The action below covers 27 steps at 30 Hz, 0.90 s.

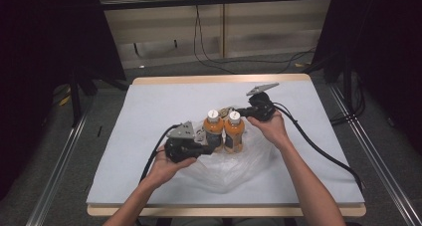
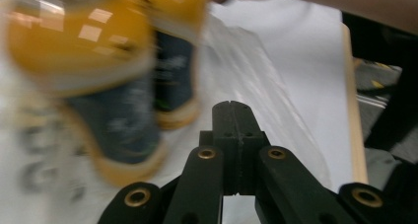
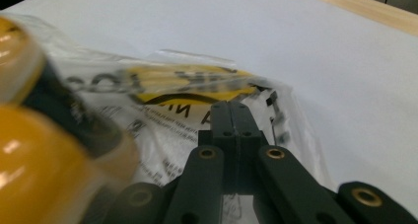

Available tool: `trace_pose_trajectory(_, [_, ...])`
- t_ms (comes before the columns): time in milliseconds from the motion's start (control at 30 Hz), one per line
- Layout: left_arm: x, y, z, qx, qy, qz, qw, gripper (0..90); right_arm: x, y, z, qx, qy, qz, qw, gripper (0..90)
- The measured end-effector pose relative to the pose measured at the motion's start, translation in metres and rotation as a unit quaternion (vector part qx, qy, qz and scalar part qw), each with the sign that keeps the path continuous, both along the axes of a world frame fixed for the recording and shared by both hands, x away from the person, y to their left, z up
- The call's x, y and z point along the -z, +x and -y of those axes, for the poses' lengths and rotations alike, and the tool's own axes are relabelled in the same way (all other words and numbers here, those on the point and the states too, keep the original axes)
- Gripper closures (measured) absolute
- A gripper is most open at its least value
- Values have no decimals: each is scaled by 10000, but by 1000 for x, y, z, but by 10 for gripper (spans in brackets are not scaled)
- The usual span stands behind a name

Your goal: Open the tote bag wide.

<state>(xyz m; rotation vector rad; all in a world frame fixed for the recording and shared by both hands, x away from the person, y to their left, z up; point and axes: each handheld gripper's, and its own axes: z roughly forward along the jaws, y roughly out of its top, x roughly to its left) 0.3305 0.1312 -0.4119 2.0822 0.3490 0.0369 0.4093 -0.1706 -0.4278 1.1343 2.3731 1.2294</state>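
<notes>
Here two bottles [image 1: 225, 130] stand mid-table, wide bare cloth [image 1: 149, 106] around

Both orange bottles [image 2: 98, 86] blur in the gripper views, labels unreadable.

Each black gripper [image 1: 201, 145] has brass-ringed screws [image 2: 207, 153], a grey three-cornered plate [image 1: 183, 131] and a thick black cable [image 1: 318, 149].

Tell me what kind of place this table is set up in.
Probably a lab or recording station, not a home. The table has a plain white cover, dark curtains hang on both sides, and loose cables run across the bare floor behind. A person works handheld tongs beside two orange bottles.
</notes>
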Motion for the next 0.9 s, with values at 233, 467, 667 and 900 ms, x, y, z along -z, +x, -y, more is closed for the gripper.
trace_pose_trajectory(233, [-12, 32, -27, -646, -23, 21, 9979, 900, -3, -46, 22, 8, -59, 1, 10000, 900])
trace_pose_trajectory(467, [-6, 54, -15, -662, 442, -60, 9968, 900, 0, -81, 25, -207, -247, -166, 9993, 900])
trace_pose_trajectory(667, [17, 74, 1, -740, 704, -337, 9942, 900, 17, -100, 17, -441, -421, -262, 9978, 900])
trace_pose_trajectory(900, [43, 87, 20, -678, 1303, -433, 9882, 900, 42, -101, 10, -473, -603, -394, 9963, 900])
